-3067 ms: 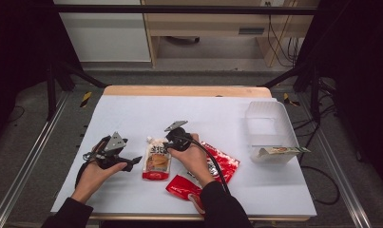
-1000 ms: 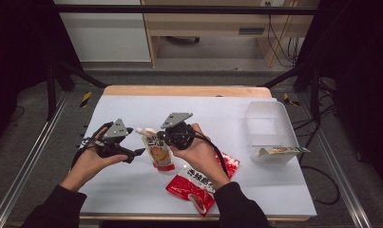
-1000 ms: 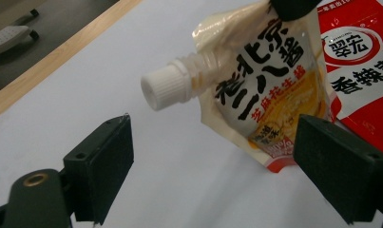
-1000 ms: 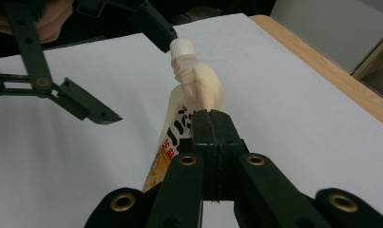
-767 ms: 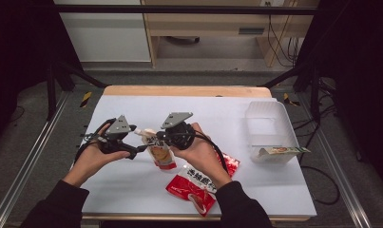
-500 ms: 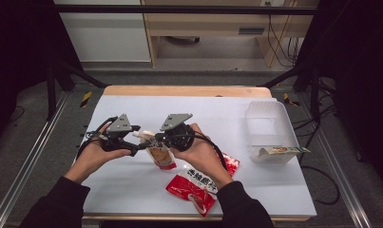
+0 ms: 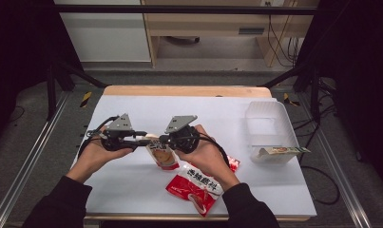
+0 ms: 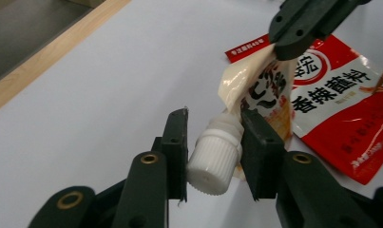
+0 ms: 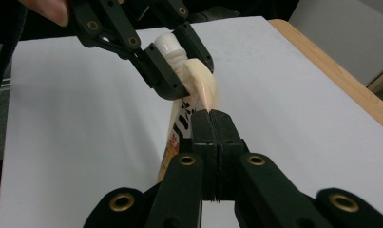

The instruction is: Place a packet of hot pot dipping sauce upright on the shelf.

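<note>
My left gripper (image 8: 213, 156) had just been closing, its jaws around the white cap (image 8: 214, 159) of the pouch (image 8: 260, 95) above the table (image 7: 132, 102). My right gripper (image 9: 211, 122), clamped tight, pinched the pouch's top edge. I judged that a twist might slip off the cap or wring the soft pouch free.

Even overhead light brightens the white table (image 7: 132, 199); dim surroundings, soft focus throughout.

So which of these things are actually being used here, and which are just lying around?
In use:
- spouted pouch, pinched by the right gripper
- its white cap, clamped by the left gripper

Lying about:
- red sachets
- clear tub
- packet on its rim
</note>
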`<state>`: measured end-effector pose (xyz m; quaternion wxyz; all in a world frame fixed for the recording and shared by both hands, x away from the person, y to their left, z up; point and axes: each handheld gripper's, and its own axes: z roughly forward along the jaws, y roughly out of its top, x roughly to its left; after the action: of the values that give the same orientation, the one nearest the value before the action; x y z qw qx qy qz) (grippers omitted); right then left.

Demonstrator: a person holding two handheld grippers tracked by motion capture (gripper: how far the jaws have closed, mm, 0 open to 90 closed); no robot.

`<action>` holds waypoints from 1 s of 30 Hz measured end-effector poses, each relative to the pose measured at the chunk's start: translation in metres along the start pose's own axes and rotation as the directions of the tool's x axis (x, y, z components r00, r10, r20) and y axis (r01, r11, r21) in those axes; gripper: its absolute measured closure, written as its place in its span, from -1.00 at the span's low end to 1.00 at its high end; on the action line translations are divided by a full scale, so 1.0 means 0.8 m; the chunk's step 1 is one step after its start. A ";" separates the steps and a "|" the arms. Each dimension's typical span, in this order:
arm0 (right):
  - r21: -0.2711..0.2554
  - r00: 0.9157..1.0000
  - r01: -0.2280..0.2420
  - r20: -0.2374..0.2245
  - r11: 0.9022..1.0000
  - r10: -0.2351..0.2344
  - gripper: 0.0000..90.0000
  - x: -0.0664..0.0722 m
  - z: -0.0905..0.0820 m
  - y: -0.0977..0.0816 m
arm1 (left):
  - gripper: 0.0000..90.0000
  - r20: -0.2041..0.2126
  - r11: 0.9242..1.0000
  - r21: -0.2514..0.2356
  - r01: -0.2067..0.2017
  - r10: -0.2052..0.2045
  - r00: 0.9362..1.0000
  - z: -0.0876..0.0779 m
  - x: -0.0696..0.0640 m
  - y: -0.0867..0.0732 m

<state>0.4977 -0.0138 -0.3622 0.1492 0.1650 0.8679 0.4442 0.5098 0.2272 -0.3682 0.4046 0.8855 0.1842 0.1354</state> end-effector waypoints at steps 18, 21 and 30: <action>-0.036 0.998 -0.006 0.057 0.999 0.008 0.97 -0.028 -0.066 -0.006 | 0.62 0.016 0.992 0.024 -0.125 0.125 0.992 -0.007 -0.032 0.102; -0.031 0.998 -0.003 0.066 1.000 0.005 0.96 -0.028 -0.073 -0.008 | 0.62 0.020 0.991 0.024 -0.129 0.129 0.992 -0.003 -0.035 0.105; 0.010 0.998 0.005 0.057 1.000 -0.006 0.78 -0.024 -0.074 -0.013 | 0.63 0.034 0.981 0.072 -0.179 0.177 0.984 -0.003 -0.046 0.110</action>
<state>0.4896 -0.0706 -0.3350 0.1743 0.1759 0.8659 0.4347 0.4949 0.1595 -0.3024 0.3600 0.9146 0.1036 0.1519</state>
